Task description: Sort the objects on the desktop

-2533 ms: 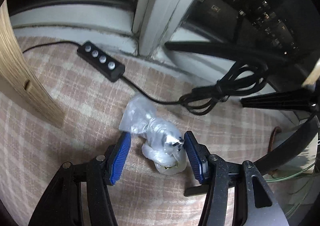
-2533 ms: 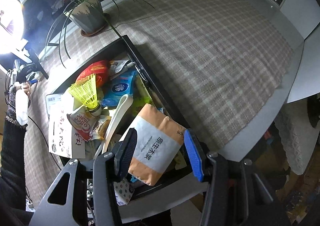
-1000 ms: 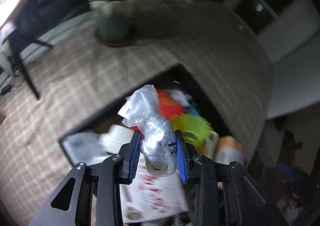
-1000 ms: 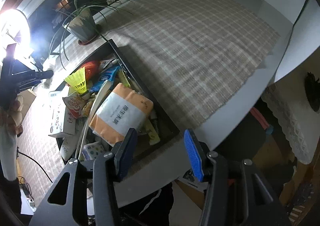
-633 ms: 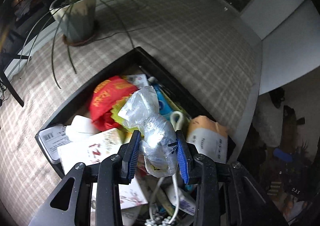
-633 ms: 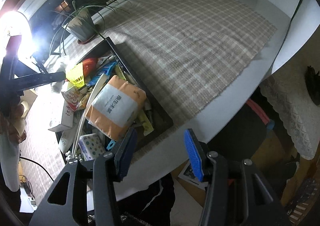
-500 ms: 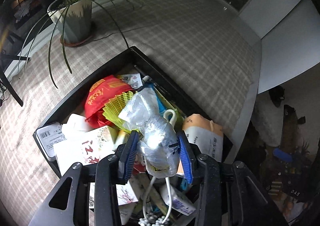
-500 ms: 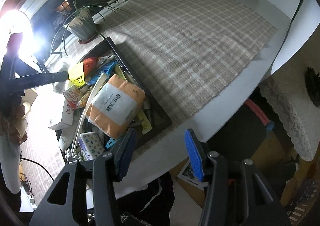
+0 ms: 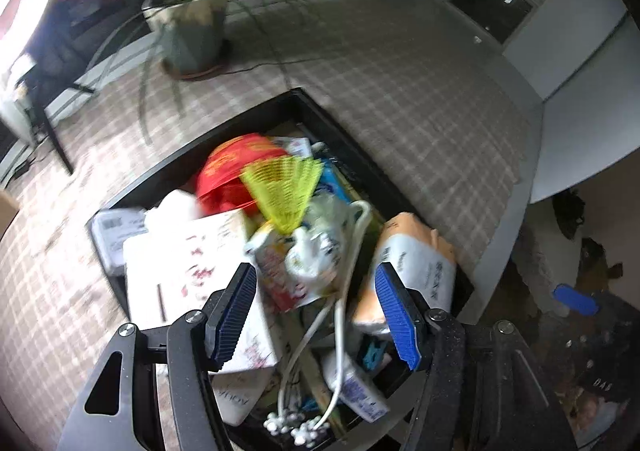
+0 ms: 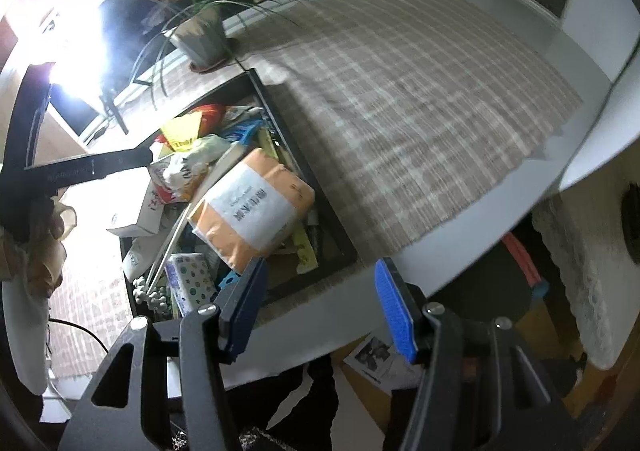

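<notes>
The clear plastic bag [image 9: 316, 251] lies on the pile in the black tray [image 9: 340, 139], just beyond my left gripper [image 9: 316, 315]. That gripper's jaws are opening, and nothing sits between its blue pads [image 9: 234, 311]. The right wrist view shows the same bag [image 10: 188, 167] in the tray [image 10: 288, 131], under the left gripper's black finger. My right gripper [image 10: 320, 307] hangs over the table's near edge. Its jaws are also opening, with nothing between them. An orange tissue pack [image 10: 252, 207] lies in the tray in front of it.
The tray also holds a yellow shuttlecock [image 9: 284, 191], a red packet [image 9: 228, 171], a white box [image 9: 188, 263] and a white cable [image 9: 340, 323]. A potted plant [image 9: 192, 31] stands behind the tray on the checked cloth [image 9: 400, 91]. A hand [image 10: 40, 251] holds the left gripper.
The left gripper has opened and the plastic bag has dropped from its pads onto the pile in the tray. The right gripper has stayed over the table edge, its jaws slightly wider.
</notes>
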A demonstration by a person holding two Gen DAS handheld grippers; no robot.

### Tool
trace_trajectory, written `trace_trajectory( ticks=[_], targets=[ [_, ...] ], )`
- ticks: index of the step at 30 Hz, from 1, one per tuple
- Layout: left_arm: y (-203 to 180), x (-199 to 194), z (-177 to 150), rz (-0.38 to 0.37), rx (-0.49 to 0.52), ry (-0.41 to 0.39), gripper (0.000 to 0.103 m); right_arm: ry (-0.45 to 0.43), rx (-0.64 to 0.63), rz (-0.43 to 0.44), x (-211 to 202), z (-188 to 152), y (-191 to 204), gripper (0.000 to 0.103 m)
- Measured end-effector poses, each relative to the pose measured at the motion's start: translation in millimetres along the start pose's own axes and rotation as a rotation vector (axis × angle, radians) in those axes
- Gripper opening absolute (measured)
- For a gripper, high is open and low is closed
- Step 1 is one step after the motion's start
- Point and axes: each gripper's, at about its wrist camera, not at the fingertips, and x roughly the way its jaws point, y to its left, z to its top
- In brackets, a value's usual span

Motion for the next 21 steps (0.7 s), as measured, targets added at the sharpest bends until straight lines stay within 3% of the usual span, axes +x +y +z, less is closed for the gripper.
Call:
trace_trajectory(
  ticks=[6,12,21],
  targets=[
    [34.2,-19.1,-24.7,0.093,-0.075,-0.039,0.06,-0.028,-0.07,0.004,-4.4,6.9,11.6,0.055],
    [78.0,-33.4,-56.7,0.151,-0.144,-0.049,0.06,-0.023,-0.056,0.019,3.1,7.5,19.6,0.058],
    [155.4,-53.8,-124.5,0.221,-0.279,-0.09,0.065,-0.059,-0.127,-0.04,25.1,-15.8,99.3,0.058]
  ],
)
